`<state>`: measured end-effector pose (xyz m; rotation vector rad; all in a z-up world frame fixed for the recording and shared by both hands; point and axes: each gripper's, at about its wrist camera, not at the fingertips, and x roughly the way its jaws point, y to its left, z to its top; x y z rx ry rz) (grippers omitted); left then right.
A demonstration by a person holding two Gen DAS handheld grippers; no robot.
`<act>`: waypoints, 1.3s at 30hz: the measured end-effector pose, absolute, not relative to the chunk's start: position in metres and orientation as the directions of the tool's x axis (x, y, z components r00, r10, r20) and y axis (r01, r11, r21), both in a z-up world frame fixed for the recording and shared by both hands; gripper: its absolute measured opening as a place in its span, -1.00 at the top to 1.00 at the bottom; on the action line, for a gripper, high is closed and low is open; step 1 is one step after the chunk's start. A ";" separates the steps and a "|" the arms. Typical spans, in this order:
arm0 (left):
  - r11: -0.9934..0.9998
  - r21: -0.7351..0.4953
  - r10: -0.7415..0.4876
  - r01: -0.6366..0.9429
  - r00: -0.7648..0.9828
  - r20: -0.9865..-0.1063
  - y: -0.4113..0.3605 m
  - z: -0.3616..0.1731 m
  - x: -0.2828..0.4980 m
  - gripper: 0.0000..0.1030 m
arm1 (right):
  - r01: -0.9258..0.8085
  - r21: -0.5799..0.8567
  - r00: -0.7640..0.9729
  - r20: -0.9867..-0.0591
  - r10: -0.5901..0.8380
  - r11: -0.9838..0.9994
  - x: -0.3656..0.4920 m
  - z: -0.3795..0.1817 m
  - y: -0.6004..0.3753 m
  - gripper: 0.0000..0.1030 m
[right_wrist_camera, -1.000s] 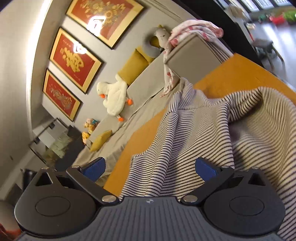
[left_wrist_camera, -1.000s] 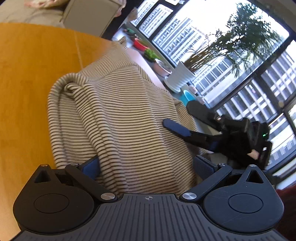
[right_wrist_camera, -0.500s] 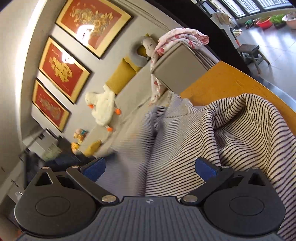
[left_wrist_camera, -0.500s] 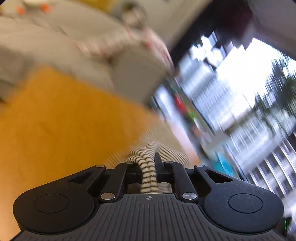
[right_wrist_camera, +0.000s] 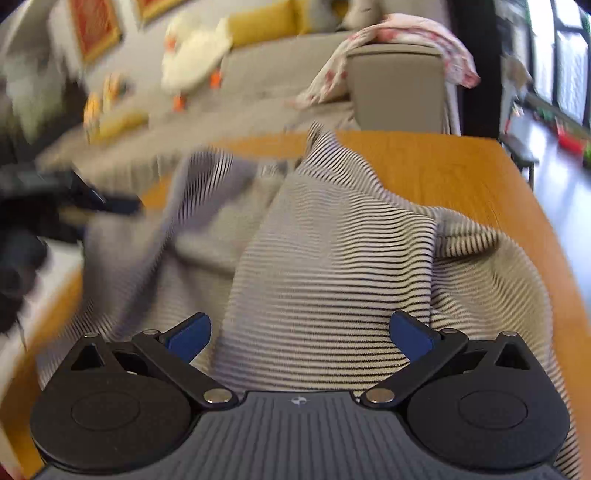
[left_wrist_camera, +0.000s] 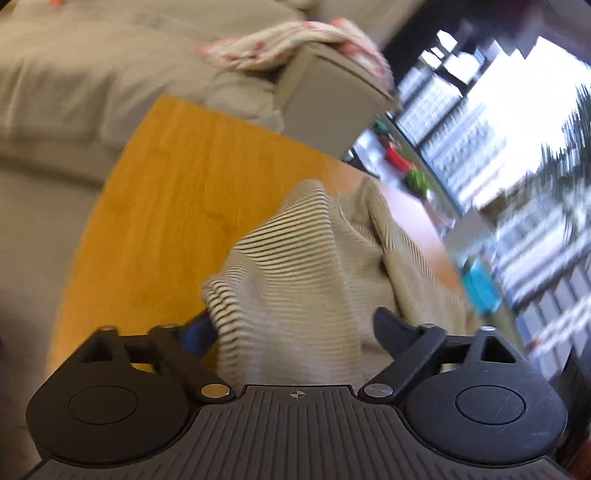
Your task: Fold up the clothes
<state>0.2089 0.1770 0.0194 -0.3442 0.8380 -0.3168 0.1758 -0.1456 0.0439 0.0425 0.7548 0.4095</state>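
Striped sweater (right_wrist_camera: 332, 266) bunched up on the wooden table (right_wrist_camera: 461, 173).
On the left side, the left tool (left_wrist_camera: 295, 328) is spread wide with sweater cloth between its fingers (blurry there); to the right, the right tool (right_wrist_camera: 299, 332) is spread wide too, over the cloth.

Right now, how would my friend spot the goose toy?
Find the long grey sofa behind the wooden table. The goose toy lies on its seat, below the yellow cushions. It's the only white plush there, with orange feet.
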 end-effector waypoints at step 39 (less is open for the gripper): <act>0.926 -0.238 -0.376 0.292 0.721 -0.582 0.116 0.046 0.260 -0.75 | -0.269 -0.117 0.843 -0.509 0.175 0.956 0.229 0.101 -0.229 -0.03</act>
